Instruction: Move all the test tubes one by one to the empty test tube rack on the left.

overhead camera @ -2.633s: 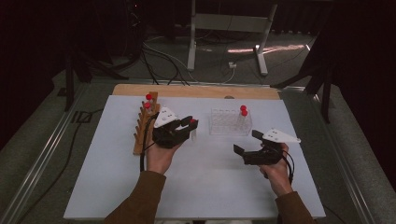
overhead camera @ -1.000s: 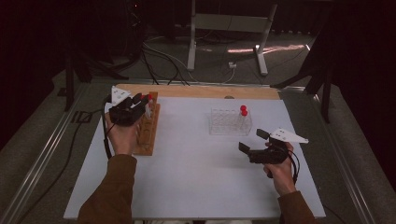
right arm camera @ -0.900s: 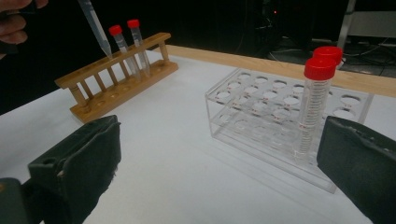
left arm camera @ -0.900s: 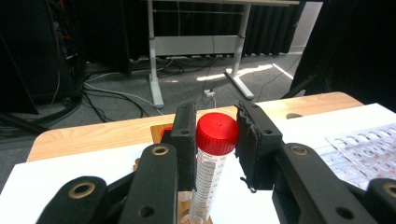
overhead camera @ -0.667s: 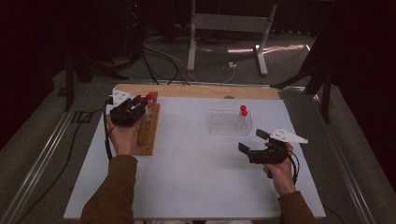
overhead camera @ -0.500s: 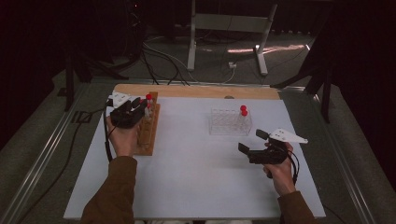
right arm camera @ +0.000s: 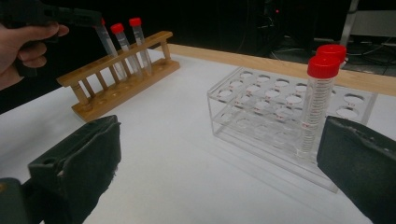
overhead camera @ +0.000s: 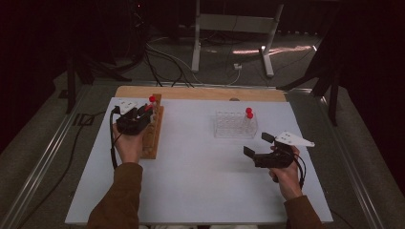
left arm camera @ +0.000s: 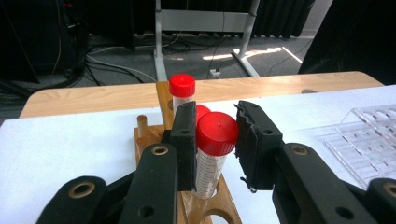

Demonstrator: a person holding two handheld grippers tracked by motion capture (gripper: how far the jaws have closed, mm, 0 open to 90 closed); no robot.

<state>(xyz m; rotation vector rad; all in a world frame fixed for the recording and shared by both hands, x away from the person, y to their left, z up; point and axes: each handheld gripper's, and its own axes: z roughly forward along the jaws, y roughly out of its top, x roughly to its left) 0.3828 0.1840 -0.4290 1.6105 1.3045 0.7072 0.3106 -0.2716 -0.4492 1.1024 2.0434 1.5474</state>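
Wide bare stretch of white table (overhead camera: pixel 200 176) between wooden rack (overhead camera: pixel 154 136) at left and clear rack (overhead camera: pixel 234 125) at right; easy passage there. Near edge also bare, apart from forearms. Wooden rack upright along left side, red-capped tubes (right arm camera: pixel 125 42) rising from its far end, blocking sideways sweeps at that height. Left gripper (left arm camera: pixel 215 140) closed round the cap of one tube (left arm camera: pixel 212 154), two more tubes close behind it, little room. Clear rack with two capped tubes (right arm camera: pixel 322 93) at its right end, just ahead of the wide-apart right gripper (overhead camera: pixel 258 145). Wooden strip (overhead camera: pixel 200 93) along far edge, low.
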